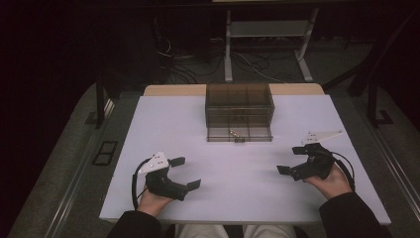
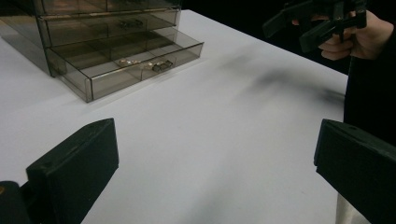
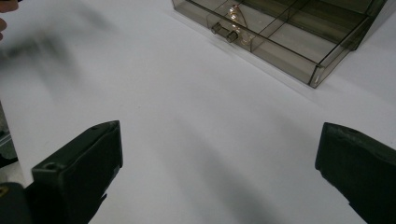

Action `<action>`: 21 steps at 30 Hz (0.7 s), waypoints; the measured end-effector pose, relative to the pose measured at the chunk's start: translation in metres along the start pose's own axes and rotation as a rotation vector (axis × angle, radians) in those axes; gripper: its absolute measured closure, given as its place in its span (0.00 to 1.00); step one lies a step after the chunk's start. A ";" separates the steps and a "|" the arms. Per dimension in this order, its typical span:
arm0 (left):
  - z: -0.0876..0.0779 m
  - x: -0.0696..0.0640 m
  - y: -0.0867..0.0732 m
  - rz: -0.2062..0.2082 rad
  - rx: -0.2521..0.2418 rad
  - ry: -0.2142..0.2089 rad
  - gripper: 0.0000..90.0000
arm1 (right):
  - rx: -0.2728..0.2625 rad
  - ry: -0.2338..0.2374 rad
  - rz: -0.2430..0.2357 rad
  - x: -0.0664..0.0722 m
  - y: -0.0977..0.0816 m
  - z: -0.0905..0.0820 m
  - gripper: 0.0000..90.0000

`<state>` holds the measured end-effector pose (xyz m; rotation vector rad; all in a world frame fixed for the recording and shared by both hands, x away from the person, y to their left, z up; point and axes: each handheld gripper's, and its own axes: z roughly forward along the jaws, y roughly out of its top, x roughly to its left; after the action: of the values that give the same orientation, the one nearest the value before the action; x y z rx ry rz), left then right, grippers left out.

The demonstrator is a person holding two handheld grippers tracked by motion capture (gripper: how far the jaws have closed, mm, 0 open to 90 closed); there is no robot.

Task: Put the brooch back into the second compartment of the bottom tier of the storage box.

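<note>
A smoky clear plastic drawer cabinet (image 1: 239, 105) stands at the far middle of the white table (image 1: 223, 163). Its bottom drawer (image 1: 239, 134) is pulled out, and a small metallic item (image 1: 233, 132) lies inside it near the front; that drawer (image 2: 135, 65) and item (image 2: 126, 61) also appear in the left gripper view, and the drawer (image 3: 275, 35) with the item (image 3: 236, 16) in the right gripper view. My left gripper (image 1: 185, 173) rests near the front left, open and empty. Front right, my right gripper (image 1: 292, 159) is open and empty too.
Bare white tabletop lies between the grippers and the drawer. Beyond the table are a dark floor, cables (image 1: 183, 69) and a white desk frame (image 1: 267, 44). In the left gripper view the other hand and its gripper (image 2: 322, 23) sit at the upper right.
</note>
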<state>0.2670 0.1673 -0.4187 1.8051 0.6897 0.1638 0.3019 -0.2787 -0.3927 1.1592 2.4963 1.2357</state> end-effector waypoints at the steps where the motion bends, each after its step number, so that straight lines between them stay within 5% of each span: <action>1: 0.000 0.000 0.000 -0.001 0.000 0.000 0.00 | -0.003 -0.001 0.002 0.001 -0.002 0.000 0.01; 21: 0.001 0.000 0.000 0.003 0.010 0.001 0.00 | -0.081 0.001 0.013 0.011 -0.035 -0.007 0.00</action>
<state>0.2674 0.1670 -0.4194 1.8154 0.6899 0.1636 0.2709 -0.2890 -0.4110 1.1579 2.4185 1.3278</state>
